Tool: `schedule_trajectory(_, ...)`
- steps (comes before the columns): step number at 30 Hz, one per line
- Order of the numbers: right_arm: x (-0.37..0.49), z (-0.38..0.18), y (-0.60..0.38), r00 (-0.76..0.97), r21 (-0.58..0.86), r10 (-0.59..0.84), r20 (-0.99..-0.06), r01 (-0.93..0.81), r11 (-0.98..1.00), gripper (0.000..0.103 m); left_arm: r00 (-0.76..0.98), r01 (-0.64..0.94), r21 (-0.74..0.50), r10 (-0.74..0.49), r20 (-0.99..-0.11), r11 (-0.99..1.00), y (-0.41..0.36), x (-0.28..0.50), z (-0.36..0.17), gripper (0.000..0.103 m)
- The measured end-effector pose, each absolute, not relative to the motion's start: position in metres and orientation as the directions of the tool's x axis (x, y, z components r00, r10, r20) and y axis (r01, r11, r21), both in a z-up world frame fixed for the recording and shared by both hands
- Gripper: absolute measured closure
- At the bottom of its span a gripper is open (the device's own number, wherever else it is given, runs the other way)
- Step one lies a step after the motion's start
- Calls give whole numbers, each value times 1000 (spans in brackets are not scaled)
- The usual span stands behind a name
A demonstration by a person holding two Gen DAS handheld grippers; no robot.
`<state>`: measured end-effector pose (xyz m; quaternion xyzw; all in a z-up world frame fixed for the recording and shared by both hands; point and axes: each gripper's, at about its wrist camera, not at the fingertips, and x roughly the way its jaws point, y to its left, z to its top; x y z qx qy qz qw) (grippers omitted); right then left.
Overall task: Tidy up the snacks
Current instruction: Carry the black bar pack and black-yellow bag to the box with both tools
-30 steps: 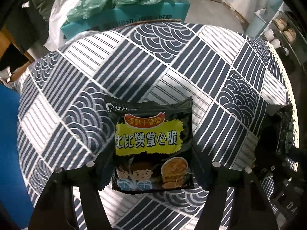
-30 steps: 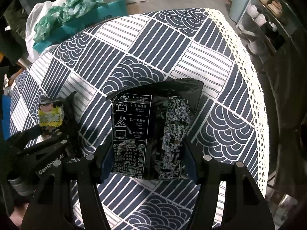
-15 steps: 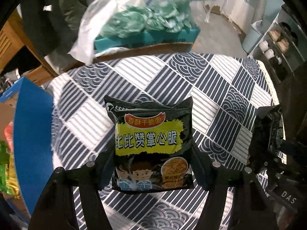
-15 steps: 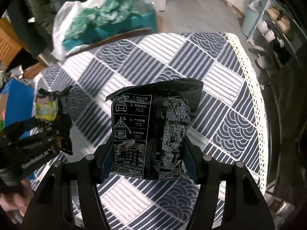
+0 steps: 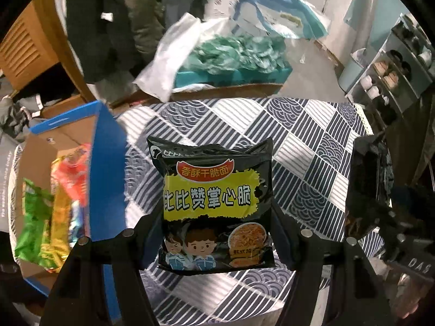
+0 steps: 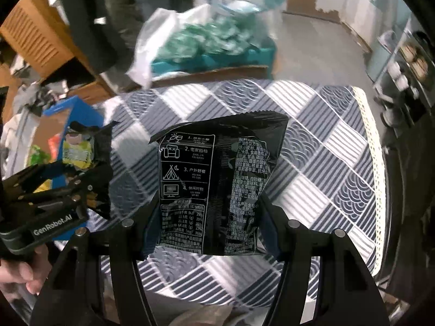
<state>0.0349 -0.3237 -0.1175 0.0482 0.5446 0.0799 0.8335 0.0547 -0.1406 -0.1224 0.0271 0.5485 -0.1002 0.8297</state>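
Above the patterned table [image 5: 312, 141], each gripper holds up a black snack pack.

Left gripper [image 5: 217, 233] pinches the front-facing pack [image 5: 214, 203] at its lower sides; right gripper [image 6: 206, 228] clamps the back-facing pack [image 6: 217, 184] likewise. Both packs hang clear of the cloth. At left, a blue box [image 5: 106, 146] holds colourful snack bags [image 5: 51, 212].

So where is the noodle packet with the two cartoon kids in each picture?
Left wrist view: the cartoon noodle packet fills the centre, pinched in the left gripper, front side showing.
Right wrist view: it is small at the left edge, seen nearly edge-on.
Shared landmark: the blue cardboard box of snacks at the left.
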Motion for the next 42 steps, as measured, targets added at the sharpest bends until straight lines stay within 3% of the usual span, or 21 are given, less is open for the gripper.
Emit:
schedule_trajectory(19,27,-82,-204,381,220,332,-863,-308,926,40,491,81,-44,-78,-867,996,-20,18,-102,32)
schedule_trajectory(42,54,-87,-83,306,279,428,-850,-428,860,40,521,-138,-103,-16,-854,985,110,24,-97,32)
